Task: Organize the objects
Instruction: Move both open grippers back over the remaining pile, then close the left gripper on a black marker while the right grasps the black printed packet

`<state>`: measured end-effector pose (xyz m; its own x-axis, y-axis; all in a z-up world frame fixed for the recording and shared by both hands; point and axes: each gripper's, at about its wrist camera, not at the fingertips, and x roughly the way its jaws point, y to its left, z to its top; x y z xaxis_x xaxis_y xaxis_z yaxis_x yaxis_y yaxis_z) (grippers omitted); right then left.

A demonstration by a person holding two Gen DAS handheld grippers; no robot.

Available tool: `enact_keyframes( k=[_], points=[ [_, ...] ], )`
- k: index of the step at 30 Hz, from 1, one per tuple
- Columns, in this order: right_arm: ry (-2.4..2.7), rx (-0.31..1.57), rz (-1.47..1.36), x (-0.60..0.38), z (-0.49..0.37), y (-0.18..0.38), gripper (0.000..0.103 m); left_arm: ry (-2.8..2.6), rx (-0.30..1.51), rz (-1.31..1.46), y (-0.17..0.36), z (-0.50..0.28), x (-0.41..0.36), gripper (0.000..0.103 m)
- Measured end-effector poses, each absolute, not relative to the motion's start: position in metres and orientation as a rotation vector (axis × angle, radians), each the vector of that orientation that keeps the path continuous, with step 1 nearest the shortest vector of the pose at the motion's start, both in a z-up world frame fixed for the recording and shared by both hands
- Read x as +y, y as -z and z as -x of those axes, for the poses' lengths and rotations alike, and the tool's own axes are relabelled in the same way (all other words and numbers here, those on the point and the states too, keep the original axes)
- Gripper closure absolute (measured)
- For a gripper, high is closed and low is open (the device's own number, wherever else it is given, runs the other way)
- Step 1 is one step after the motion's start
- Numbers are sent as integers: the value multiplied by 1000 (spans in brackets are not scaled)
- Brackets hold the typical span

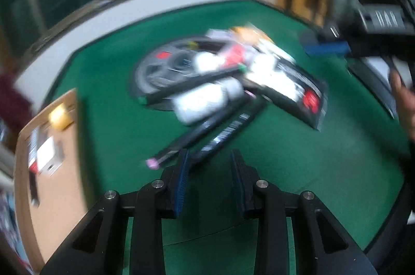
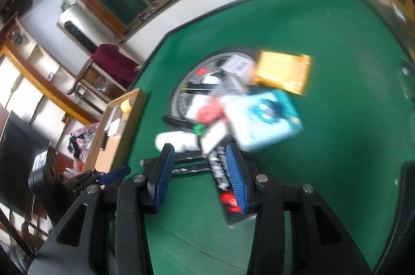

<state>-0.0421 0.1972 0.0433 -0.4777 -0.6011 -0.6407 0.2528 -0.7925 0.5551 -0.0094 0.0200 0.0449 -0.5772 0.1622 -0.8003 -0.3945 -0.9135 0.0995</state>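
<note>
A blurred heap of small goods lies mid-table on the green cloth (image 1: 298, 171). It rests partly on a round wheel-patterned mat (image 1: 155, 70). In it are white tubes (image 1: 199, 104), black pens, one with a pink end (image 1: 153, 163), and a black pack with a red label (image 1: 308, 98). My left gripper (image 1: 210, 166) hovers at the heap's near edge, open, only cloth between its pads. In the right wrist view I see a teal-and-white card pack (image 2: 264, 117), a gold packet (image 2: 282, 71) and the black pack (image 2: 228, 194). My right gripper (image 2: 199, 161) hangs over them, open, gripping nothing.
An open cardboard box (image 1: 59, 171) with a few small items stands at the table's left edge. A white wall and windows run behind the table. A chair with a maroon cushion (image 2: 114, 62) stands beyond the far left corner. A hand (image 1: 404, 104) shows at the right.
</note>
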Motion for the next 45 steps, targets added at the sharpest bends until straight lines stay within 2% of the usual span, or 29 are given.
enact_keyframes(
  k=[4, 8, 19, 23, 24, 26, 27, 30, 32, 33, 36, 38, 39, 40, 41, 45],
  points=[
    [2249, -591, -1209, 205, 45, -40, 63, -2452, 488, 1286, -36, 20, 38, 76],
    [2220, -612, -1220, 206, 44, -36, 63, -2435, 518, 1285, -32, 31, 46, 76],
    [2259, -585, -1239, 208, 45, -32, 63, -2395, 322, 1361, -18, 20, 57, 76],
    [2332, -387, -1282, 191, 43, -29, 63, -2438, 274, 1418, -20, 24, 59, 75],
    [2357, -305, -1284, 184, 41, -29, 62, -2451, 278, 1419, -19, 28, 58, 70],
    [2435, -97, -1279, 169, 37, -29, 46, -2493, 283, 1416, -19, 29, 59, 63],
    [2477, -10, -1263, 163, 34, -29, 45, -2506, 246, 1420, -18, 30, 57, 62],
    [2532, 229, -1220, 144, 27, -24, 45, -2541, 199, 1403, -18, 28, 53, 63],
    [2517, 304, -1213, 136, 26, -17, 45, -2559, 198, 1406, -19, 26, 53, 68],
    [2519, 338, -1219, 132, 27, -13, 45, -2565, 200, 1419, -19, 25, 52, 74],
    [2523, 415, -1169, 125, 27, -3, 46, -2582, 229, 1442, -20, 23, 46, 75],
    [2515, 370, -1192, 129, 31, 1, 64, -2586, 192, 1445, -21, 21, 40, 74],
    [2501, 356, -1223, 132, 32, 1, 67, -2584, 179, 1446, -20, 21, 38, 74],
    [2481, 348, -1246, 136, 31, -2, 76, -2584, 181, 1448, -20, 21, 37, 74],
    [2465, 335, -1261, 139, 27, -5, 80, -2585, 189, 1448, -21, 20, 38, 74],
    [2397, 378, -1314, 144, 11, -9, 80, -2600, 289, 1449, -22, 22, 49, 71]
  ],
)
